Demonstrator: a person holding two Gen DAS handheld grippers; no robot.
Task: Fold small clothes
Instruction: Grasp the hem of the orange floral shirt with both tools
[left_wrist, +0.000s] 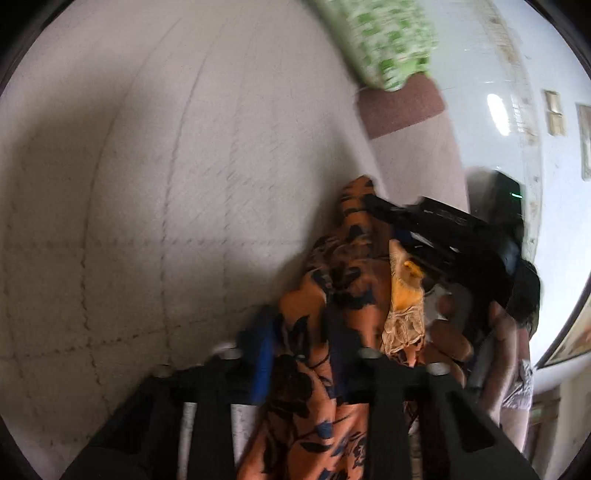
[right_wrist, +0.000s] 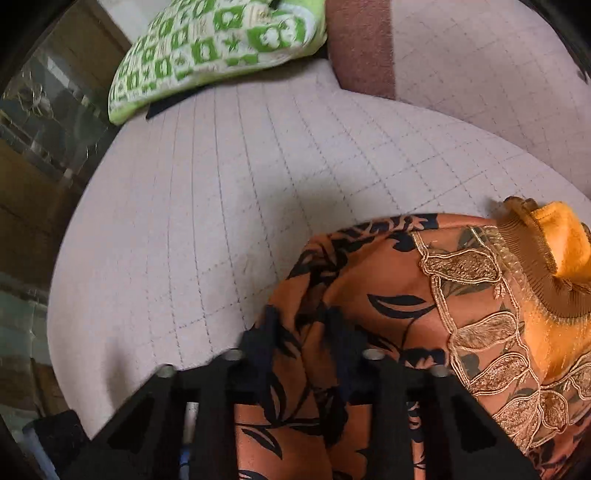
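Observation:
An orange garment (left_wrist: 343, 291) with a black leaf print and gold embroidered trim hangs bunched between my two grippers above a quilted pale bed cover (left_wrist: 166, 184). My left gripper (left_wrist: 299, 325) is shut on its fabric. The right gripper shows in the left wrist view (left_wrist: 373, 203) as a black body at the garment's far end. In the right wrist view my right gripper (right_wrist: 303, 325) is shut on the same garment (right_wrist: 388, 295), whose orange collar (right_wrist: 554, 243) lies at the right.
A green and white patterned pillow (right_wrist: 218, 48) lies at the far end of the bed cover (right_wrist: 221, 184), next to a brown cushion (right_wrist: 362, 44). Dark furniture (right_wrist: 40, 122) stands left of the bed. A white wall (left_wrist: 517, 110) is at the right.

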